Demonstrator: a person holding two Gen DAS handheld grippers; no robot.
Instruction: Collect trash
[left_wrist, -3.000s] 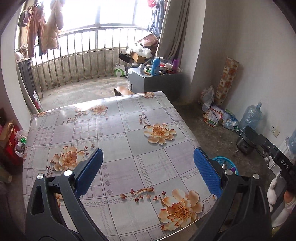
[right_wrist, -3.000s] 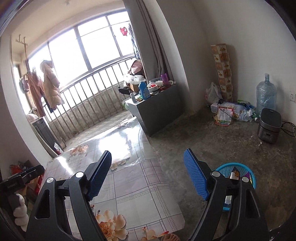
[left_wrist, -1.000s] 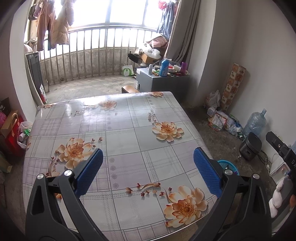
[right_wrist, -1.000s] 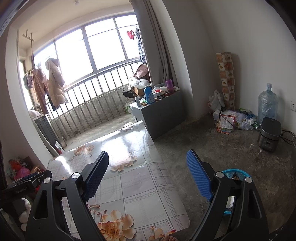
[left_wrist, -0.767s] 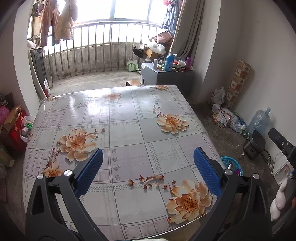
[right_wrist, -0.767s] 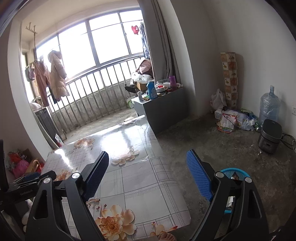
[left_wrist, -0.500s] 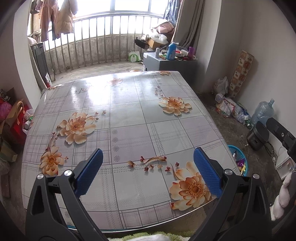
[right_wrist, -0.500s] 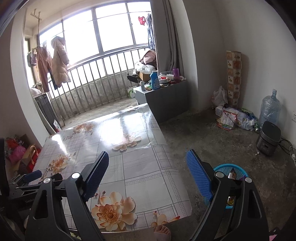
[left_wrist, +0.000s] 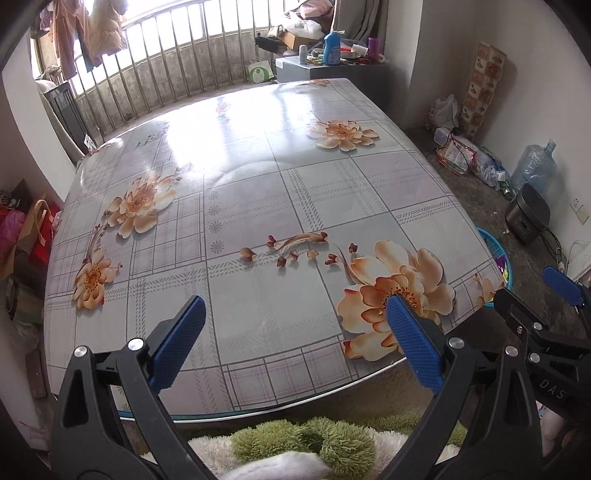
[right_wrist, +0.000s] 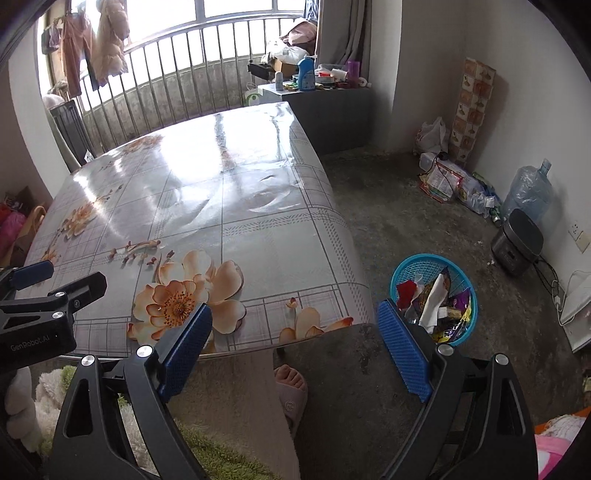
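Floral-cloth table (left_wrist: 258, 177) fills both views; no trash visible on it. Trash sits in a blue basket (right_wrist: 406, 267) on the floor, centre-right of right-wrist view, just beyond the right gripper (right_wrist: 295, 349), w/ jaws apart & empty. Left gripper (left_wrist: 295, 349), also apart & empty, hangs over the table's near edge; basket only peeks at its frame's right edge. Right hand looks nearer.

Two wrist fisheyes looking down from the near edge of the table

The left view faces straight across the glossy floral-print tablecloth table (left_wrist: 258, 177), filling most of its frame; the right view sits further right, table (right_wrist: 221, 206) at left, round blue plastic mesh basket (right_wrist: 413, 264) lower right. Both share the table, the basket (left_wrist: 496, 247) and the window railing at top.
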